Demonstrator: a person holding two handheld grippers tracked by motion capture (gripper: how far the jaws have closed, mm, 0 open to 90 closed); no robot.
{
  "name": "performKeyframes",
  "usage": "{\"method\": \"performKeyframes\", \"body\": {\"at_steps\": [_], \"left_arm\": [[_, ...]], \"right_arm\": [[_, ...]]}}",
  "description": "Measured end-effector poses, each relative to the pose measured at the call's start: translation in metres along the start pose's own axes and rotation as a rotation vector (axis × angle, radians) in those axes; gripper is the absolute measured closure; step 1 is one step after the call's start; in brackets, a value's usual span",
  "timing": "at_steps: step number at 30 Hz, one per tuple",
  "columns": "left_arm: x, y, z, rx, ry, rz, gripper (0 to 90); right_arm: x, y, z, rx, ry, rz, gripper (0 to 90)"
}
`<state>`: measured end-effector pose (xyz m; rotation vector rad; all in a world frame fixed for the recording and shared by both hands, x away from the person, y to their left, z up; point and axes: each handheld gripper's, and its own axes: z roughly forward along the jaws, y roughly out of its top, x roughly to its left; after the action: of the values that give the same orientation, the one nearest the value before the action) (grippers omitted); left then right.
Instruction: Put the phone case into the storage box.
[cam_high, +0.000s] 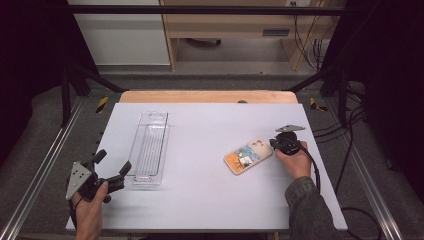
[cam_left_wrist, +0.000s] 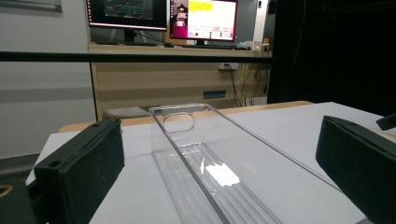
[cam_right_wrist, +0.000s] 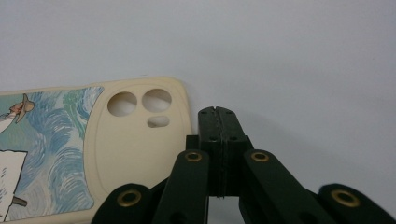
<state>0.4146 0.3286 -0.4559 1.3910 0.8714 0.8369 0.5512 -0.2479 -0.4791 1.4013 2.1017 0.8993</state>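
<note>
Two things matter here: the cream phone case with a painted blue-swirl picture (cam_high: 248, 155) and the clear ribbed plastic tray (cam_high: 150, 148), which lies well left of it, empty. Your right gripper (cam_right_wrist: 218, 112) sits clenched just beside the case's camera-hole end, grasping nothing. Your left gripper (cam_high: 111, 167) hangs released at the tray's near end. Picking up the case seems not yet done.

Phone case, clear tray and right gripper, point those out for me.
phone case (cam_high: 248, 155), high view, on its printed back.
clear tray (cam_high: 149, 149), high view, on its ribbed floor.
right gripper (cam_right_wrist: 218, 111), right gripper view, on the tips of its shut jaws.
</note>
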Motion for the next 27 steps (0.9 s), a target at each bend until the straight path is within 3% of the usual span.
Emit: {"method": "performKeyframes", "body": {"at_steps": [15,27], "left_arm": [[-0.0009,0.0000,0.0002,-0.003,-0.003,-0.002,1.1],[-0.0008,-0.0001,0.0003,0.001,-0.005,0.003,1.1]], "right_arm": [[0.0019,-0.0007,0.0070,0.012,0.007,0.002,90.0],[0.0052,-0.0012,0.0063,0.018,0.051,-0.006,90.0]]}}
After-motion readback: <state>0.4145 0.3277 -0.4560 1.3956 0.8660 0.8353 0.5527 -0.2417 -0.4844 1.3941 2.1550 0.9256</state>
